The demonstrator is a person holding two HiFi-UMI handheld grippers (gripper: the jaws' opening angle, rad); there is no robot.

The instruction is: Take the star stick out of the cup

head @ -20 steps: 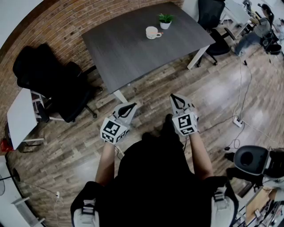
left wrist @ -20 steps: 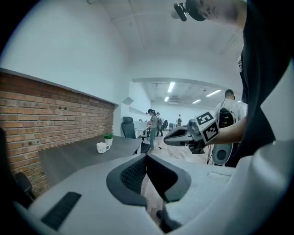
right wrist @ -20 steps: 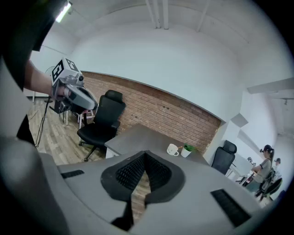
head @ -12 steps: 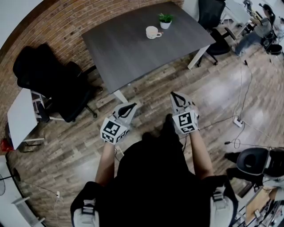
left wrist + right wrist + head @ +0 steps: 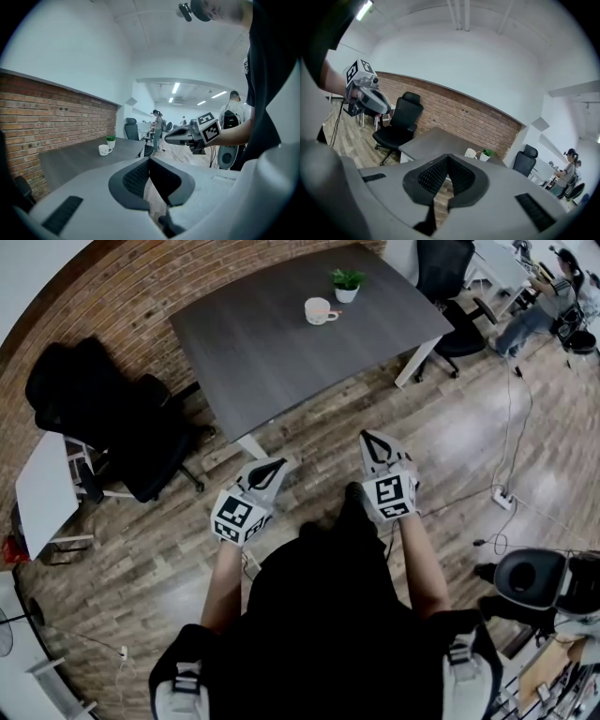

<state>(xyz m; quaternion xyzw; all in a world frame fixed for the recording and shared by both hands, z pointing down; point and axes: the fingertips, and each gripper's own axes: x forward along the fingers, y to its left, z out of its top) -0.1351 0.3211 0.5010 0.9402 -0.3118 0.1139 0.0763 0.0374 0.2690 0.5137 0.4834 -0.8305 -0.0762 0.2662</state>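
Observation:
A white cup (image 5: 319,310) stands at the far side of the dark grey table (image 5: 272,343), beside a small potted plant (image 5: 346,283). It also shows small in the left gripper view, cup (image 5: 104,149), and in the right gripper view, cup (image 5: 470,153). No star stick can be made out at this distance. My left gripper (image 5: 273,468) and right gripper (image 5: 374,442) are both shut and empty, held over the wooden floor well short of the table. The left gripper view shows the right gripper (image 5: 168,137) alongside.
A black office chair (image 5: 122,418) stands left of the table, another (image 5: 450,296) at its right end. A white side table (image 5: 42,488) is at far left. Cables and a power strip (image 5: 502,498) lie on the floor at right. People are at the far right.
The view has shifted slightly; the table and cup sit a touch lower-left. Both grippers keep their places and stay shut.

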